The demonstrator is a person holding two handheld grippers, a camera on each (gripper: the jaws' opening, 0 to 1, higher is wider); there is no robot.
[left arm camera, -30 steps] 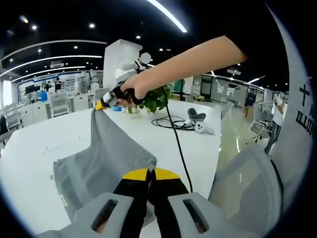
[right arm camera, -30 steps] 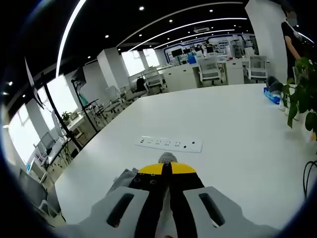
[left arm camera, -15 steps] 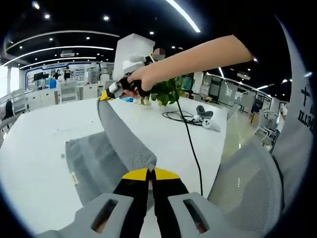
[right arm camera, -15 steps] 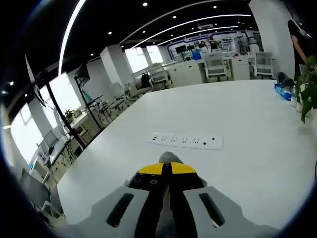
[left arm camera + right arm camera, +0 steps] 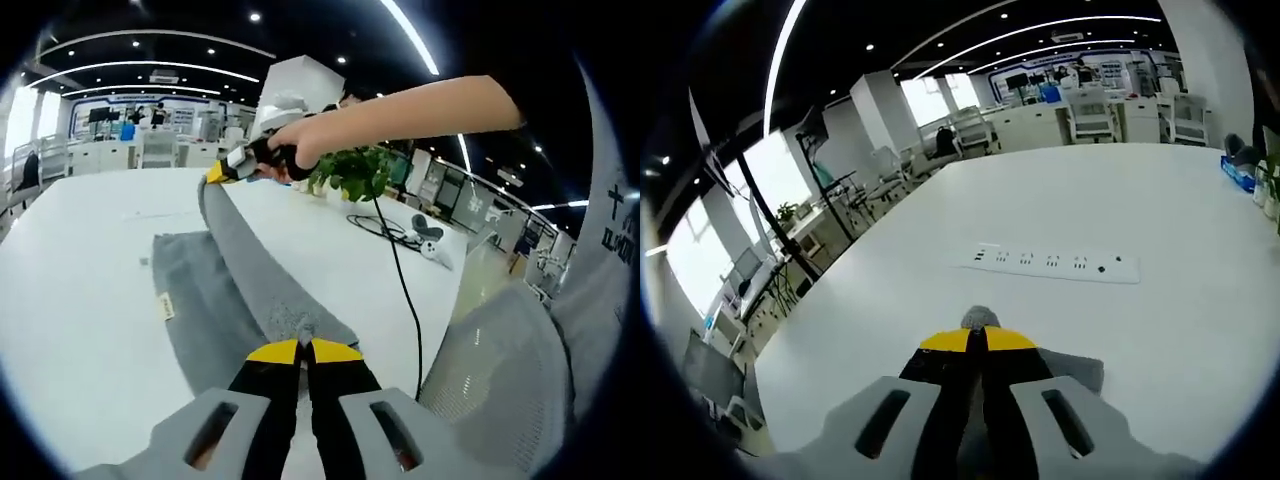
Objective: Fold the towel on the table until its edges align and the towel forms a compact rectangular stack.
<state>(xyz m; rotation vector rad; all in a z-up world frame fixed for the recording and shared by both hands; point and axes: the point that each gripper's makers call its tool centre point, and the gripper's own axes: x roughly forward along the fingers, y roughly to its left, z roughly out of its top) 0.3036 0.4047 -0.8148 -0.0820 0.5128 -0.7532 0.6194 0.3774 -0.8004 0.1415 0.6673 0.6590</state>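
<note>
A grey towel (image 5: pixel 215 290) lies partly on the white table (image 5: pixel 80 290), with one long edge lifted into a taut ridge between my two grippers. My left gripper (image 5: pixel 303 345) is shut on the near corner of that edge. In the left gripper view my right gripper (image 5: pixel 222 173), held in a person's hand (image 5: pixel 300 150), is shut on the far corner. A small tag (image 5: pixel 163 305) shows on the flat part. In the right gripper view my right gripper (image 5: pixel 977 335) pinches a tuft of towel (image 5: pixel 980 317), with grey cloth (image 5: pixel 1075 370) under the jaws.
A white power strip (image 5: pixel 1055 264) lies on the table beyond the right gripper. A potted plant (image 5: pixel 358 172), a black cable (image 5: pixel 395 270) and white controllers (image 5: pixel 430 243) sit at the table's right side. A mesh office chair (image 5: pixel 500 370) stands close by the table edge.
Both grippers have carried the lifted towel edge across, over the flat half. The ridge now lies lower and longer. In the right gripper view the power strip has drifted right as the gripper moved.
</note>
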